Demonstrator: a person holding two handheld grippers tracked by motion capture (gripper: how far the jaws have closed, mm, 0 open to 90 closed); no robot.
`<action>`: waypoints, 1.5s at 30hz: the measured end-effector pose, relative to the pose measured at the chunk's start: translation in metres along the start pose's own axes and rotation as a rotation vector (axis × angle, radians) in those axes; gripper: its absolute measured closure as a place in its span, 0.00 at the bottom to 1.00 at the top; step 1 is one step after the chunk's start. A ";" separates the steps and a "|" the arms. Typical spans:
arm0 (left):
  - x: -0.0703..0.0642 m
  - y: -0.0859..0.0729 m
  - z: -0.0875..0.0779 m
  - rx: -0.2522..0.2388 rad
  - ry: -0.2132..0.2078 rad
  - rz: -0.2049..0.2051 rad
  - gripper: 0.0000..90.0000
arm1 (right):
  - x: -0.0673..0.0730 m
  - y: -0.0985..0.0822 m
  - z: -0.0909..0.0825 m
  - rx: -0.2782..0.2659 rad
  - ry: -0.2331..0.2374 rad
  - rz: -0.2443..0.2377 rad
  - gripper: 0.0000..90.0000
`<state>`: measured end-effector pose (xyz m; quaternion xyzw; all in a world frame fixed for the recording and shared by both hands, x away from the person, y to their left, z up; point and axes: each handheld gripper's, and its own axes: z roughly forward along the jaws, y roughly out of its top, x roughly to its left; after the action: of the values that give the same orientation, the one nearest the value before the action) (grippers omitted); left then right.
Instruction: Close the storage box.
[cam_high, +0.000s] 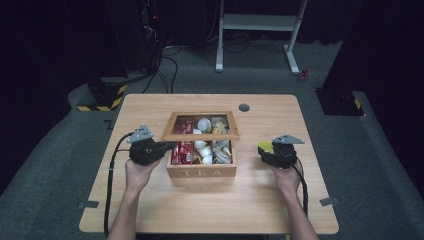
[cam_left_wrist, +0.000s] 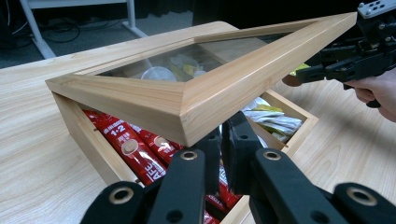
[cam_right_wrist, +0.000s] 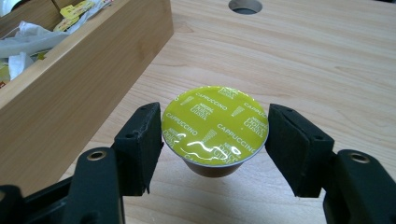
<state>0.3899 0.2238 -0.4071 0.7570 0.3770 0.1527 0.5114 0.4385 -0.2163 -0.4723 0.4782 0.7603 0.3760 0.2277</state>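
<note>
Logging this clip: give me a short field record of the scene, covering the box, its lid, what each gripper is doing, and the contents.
surface: wooden table
box: wooden tea box, marked TEA on its front
lid: glass-paned lid, raised at an angle
left gripper: left gripper closed on the lid's corner
right gripper: right gripper holding a yellow-green cappuccino capsule above the table, right of the box
contents: red sachets, white capsules, tea bags

Pale smooth wood table (cam_high: 260, 200), wooden tea box (cam_high: 201, 172), glass-paned lid (cam_left_wrist: 196, 93), glossy foil-topped capsule (cam_right_wrist: 215, 126), matt black tongs (cam_right_wrist: 210, 144)
</note>
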 end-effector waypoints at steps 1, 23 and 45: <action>0.000 0.000 0.000 0.000 -0.001 0.001 0.95 | 0.000 0.000 0.001 0.000 0.007 0.004 0.41; 0.000 -0.003 0.000 0.004 -0.003 0.003 0.95 | 0.000 -0.005 0.024 0.033 0.022 0.028 0.41; -0.001 -0.005 0.001 0.009 -0.001 -0.008 0.96 | 0.001 -0.007 0.033 0.048 0.022 0.016 0.40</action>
<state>0.3874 0.2234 -0.4116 0.7578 0.3805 0.1489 0.5087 0.4578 -0.2058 -0.4983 0.4852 0.7678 0.3648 0.2048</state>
